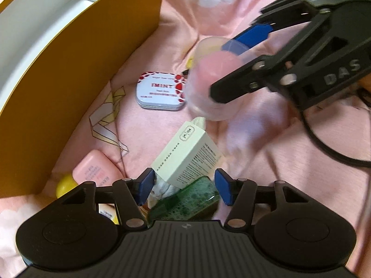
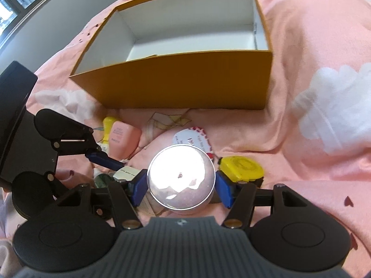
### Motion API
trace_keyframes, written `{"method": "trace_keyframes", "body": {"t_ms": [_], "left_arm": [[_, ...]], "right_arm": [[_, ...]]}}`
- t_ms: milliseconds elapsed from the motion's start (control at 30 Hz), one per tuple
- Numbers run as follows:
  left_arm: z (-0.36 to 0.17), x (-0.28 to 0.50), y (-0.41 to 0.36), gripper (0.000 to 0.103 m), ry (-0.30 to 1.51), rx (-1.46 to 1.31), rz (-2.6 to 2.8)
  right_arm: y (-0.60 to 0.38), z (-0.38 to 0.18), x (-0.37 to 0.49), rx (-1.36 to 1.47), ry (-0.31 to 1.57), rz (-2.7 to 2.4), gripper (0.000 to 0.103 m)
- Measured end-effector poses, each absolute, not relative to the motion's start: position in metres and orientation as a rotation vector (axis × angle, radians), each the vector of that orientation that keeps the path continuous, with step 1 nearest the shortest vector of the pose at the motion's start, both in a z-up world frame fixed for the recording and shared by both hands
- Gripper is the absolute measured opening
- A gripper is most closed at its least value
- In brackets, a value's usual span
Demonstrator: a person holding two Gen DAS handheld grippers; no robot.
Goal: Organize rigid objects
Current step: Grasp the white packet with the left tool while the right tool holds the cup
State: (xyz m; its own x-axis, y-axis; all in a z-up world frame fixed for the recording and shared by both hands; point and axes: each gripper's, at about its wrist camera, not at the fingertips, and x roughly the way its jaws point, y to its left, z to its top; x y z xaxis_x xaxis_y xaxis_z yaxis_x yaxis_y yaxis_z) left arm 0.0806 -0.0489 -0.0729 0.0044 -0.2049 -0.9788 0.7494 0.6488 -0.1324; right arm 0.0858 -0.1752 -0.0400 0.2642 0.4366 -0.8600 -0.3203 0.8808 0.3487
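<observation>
In the right wrist view, the right gripper [image 2: 182,188] sits at the bottom centre of the frame, and its two blue pads [image 2: 138,191] press against either side of a clear plastic cup [image 2: 180,177]. The cup fills the gap between them, seen end on, its round face catching a bright glare. Just beyond the right pad, at centre right, lies a yellow tape measure [image 2: 241,169] on the pink bedsheet [image 2: 313,46]. Behind the cup a white mint tin [image 2: 192,137] with red spots shows partly. At left of the frame the left gripper [image 2: 111,162] reaches in, one blue pad near a small white box [image 2: 126,173]. A pink bottle [image 2: 124,139] and a yellow bottle [image 2: 109,127] lie behind it. Furthest off, across the upper half, stands an open orange box [image 2: 180,85] with white inner walls.

In the left wrist view, the left gripper [image 1: 183,187] is at lower centre with its jaws partly apart. The small white box [image 1: 187,159] lies tilted between the blue pads, resting over a green object [image 1: 187,199]; whether the pads actually touch the box I cannot tell. The pink bottle [image 1: 96,168] sits at lower left. Further up, the mint tin [image 1: 161,90] lies at the centre, and the cup [image 1: 208,81] hangs blurred in the right gripper [image 1: 229,69] at upper right. The orange box [image 1: 81,81] wall curves along the left.
</observation>
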Motion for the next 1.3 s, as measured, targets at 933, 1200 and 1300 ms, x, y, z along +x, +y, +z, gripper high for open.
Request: {"method": "trace_keyframes", "body": {"t_ms": [933, 1200, 1300], "left_arm": [[-0.118, 0.108, -0.065, 0.101, 1.430, 0.590, -0.952], [-0.082, 0.088, -0.040, 0.057, 1.355, 0.415, -0.885], [-0.070, 0.073, -0.037, 0.049, 1.325, 0.434, -0.899]], "right_arm": [[-0.187, -0.045, 0.088, 0.154, 1.219, 0.460, 0.062], [-0.190, -0.045, 0.087, 0.176, 1.215, 0.459, 0.062], [-0.190, -0.045, 0.088, 0.175, 1.215, 0.462, 0.062]]}}
